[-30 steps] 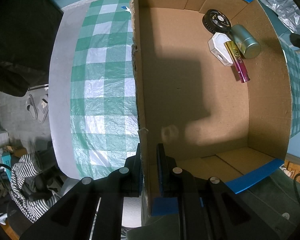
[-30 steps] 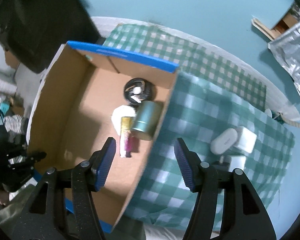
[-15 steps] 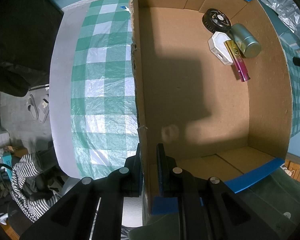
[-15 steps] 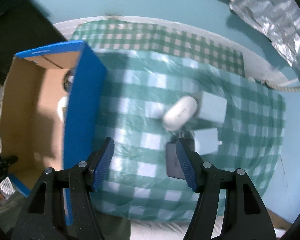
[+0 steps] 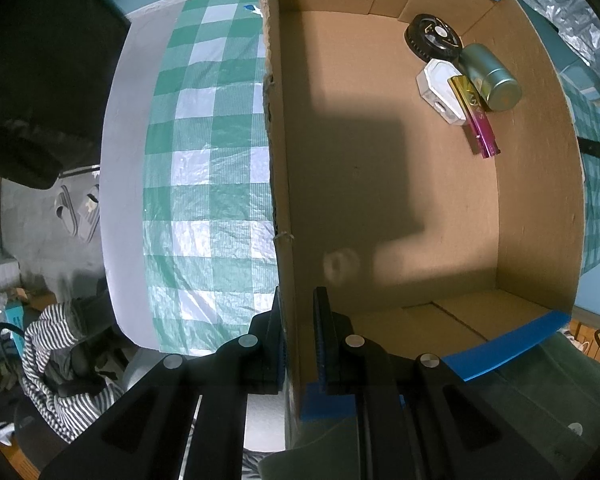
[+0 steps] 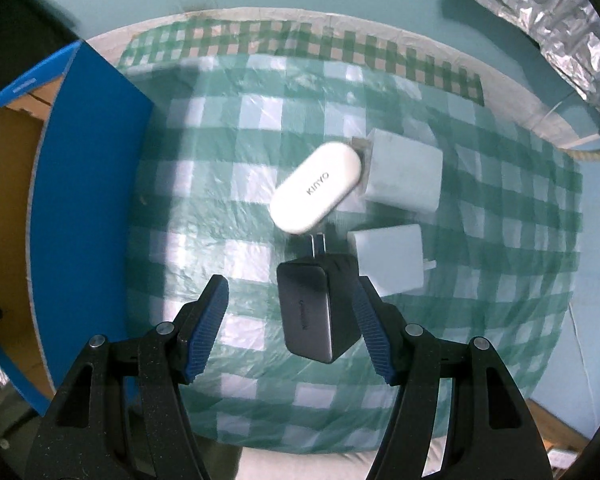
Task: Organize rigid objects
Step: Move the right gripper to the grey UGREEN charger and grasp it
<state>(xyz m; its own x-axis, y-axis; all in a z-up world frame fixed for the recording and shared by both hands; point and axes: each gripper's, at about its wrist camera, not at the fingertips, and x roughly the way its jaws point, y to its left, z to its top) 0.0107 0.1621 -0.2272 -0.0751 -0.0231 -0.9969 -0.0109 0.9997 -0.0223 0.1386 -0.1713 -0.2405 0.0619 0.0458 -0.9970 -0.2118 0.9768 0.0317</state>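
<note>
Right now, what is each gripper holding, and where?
Left gripper clamps the cardboard box by its side wall. Right gripper holds nothing, open around the black charger.

A dark charger (image 6: 315, 312) lies flat, prongs toward a white oval case (image 6: 316, 187); two white adapters (image 6: 404, 176) lie beside them.

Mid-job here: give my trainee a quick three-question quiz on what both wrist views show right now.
1. True or false: the left gripper is clamped on the cardboard box wall.
2. How many items lie inside the box?
3. Which item sits between the right gripper fingers: (a) white oval case, (b) black charger, (c) white adapter?

Key:
1. True.
2. Four: black round item, white case, gold-pink bar, green can.
3. b; the fingers are open, not pressing it.
</note>
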